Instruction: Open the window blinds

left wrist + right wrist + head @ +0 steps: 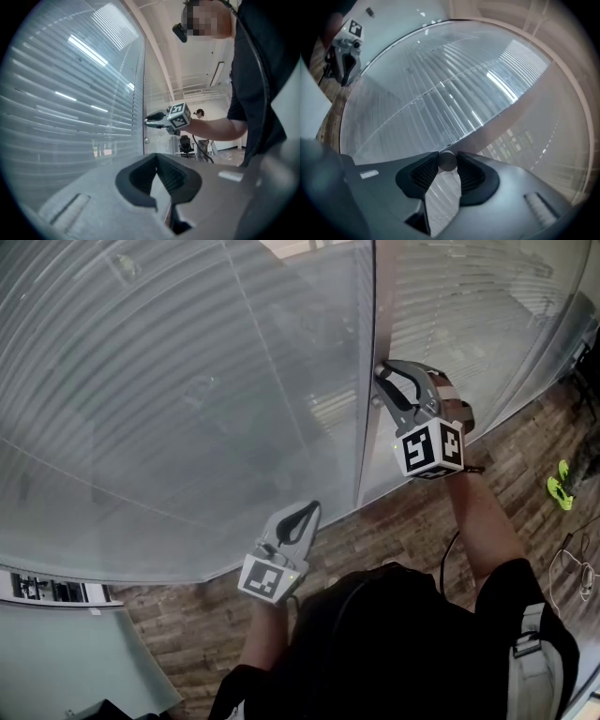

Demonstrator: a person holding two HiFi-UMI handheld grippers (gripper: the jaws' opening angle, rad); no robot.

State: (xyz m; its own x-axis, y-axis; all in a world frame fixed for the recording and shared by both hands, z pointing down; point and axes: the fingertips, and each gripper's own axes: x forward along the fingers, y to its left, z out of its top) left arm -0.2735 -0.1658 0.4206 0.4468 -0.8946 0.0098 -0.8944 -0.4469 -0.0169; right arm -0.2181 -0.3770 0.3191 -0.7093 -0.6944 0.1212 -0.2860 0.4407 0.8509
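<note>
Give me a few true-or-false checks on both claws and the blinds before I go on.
1. The right claw is closed on a small round knob. True.
2. The left claw holds a cord. False: it is shut with nothing in it.
3. The blinds are pulled up clear of the pane. False: their slats cover the pane.
4. The floor has a wood-plank look. True.

Blinds (169, 381) wall off whole front; no passage through. Frame post (367, 352) between panes carries knob (447, 161), wedged between right gripper (384, 373) pads. Left gripper (309, 510) hangs in free air beside panes. Room open behind, over wood floor (394, 531).
</note>
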